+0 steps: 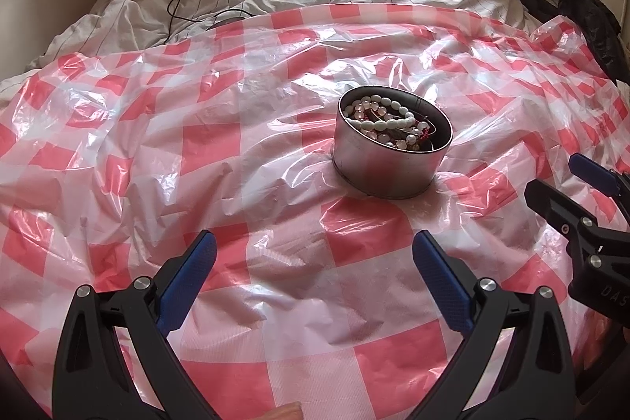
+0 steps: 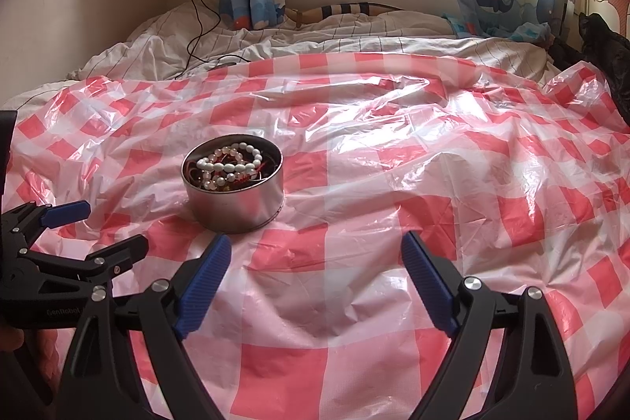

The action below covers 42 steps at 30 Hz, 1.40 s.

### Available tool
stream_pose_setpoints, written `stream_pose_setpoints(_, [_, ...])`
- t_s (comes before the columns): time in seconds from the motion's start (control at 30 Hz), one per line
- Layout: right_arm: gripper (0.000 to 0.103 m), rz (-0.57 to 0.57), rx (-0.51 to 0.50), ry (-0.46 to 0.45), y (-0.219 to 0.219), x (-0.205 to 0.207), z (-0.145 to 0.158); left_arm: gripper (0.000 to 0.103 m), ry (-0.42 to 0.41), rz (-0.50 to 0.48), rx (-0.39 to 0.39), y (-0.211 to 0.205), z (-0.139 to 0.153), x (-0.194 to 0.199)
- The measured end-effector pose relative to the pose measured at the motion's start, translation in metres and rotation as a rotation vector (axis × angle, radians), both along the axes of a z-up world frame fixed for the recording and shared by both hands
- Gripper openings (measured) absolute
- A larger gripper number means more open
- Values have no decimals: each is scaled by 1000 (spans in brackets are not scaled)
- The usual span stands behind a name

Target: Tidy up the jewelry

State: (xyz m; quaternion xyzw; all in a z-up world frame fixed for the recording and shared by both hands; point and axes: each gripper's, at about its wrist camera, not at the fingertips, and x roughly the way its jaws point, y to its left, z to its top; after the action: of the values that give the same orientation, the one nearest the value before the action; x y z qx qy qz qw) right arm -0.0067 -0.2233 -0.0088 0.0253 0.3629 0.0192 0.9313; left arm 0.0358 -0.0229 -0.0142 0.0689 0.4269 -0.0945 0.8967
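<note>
The round silver tin of bead bracelets [image 1: 391, 148] sits ahead between both wide-open, empty grippers, left [image 1: 315, 278] and right [image 2: 315, 282], about equally near.

The left gripper [image 2: 88, 229] has small pale letters on the side of its black body, low at the left edge of the right wrist view, and they look like "GenRobot", though the last letters are hard to make out. The right gripper [image 1: 559, 184] has the pale letters "DAS" on its black body, at the right edge of the left wrist view, and the word is cut off there by the edge of the picture. No other words or numbers can be read.
</note>
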Motion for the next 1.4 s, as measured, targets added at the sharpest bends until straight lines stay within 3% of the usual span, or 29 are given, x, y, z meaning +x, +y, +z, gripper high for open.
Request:
stream_pose_setpoints(0.73, [85, 2, -2, 1, 0, 0, 0, 96, 1, 9, 5, 2, -1, 0])
stream_pose_setpoints(0.97, [85, -1, -5, 2, -1, -1, 0, 96, 32, 14, -26, 5, -2, 3])
stream_pose_setpoints(1.4, [85, -4, -7, 5, 0, 0, 0, 96, 36, 10, 3, 1, -1, 3])
